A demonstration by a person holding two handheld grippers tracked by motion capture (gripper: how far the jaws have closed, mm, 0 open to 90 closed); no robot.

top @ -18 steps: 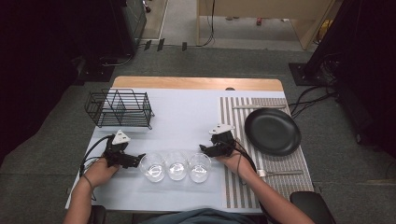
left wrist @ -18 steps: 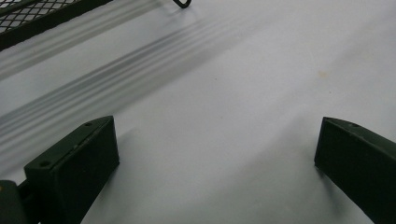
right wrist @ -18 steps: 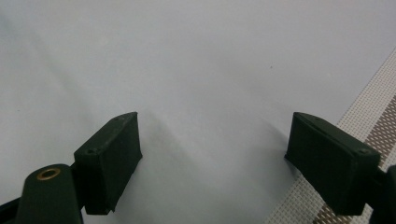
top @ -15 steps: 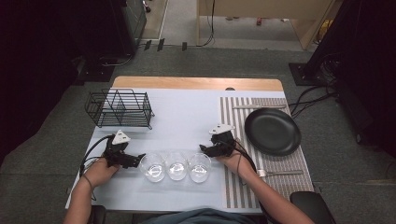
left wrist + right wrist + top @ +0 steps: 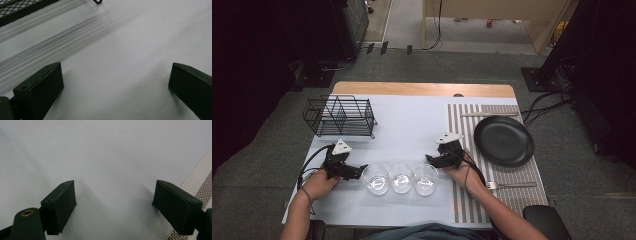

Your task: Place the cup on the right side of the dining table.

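Pale sheeting covered the desk (image 5: 412,125), and both tongs rested on it with jaws apart and empty: the left tongs (image 5: 360,171) at lower left, the right tongs (image 5: 430,159) at lower centre. Between them stood three glasses (image 5: 401,177) in a row, probably staged within reach. A wire rack (image 5: 340,116) waited at upper left.

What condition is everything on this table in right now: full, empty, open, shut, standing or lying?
Left gripper: open, holding nothing.
Right gripper: open, holding nothing.
Three glasses: upright, empty, in a row.
Wire rack: empty.
Black plate: empty, on striped mat.
Fork: lying flat.
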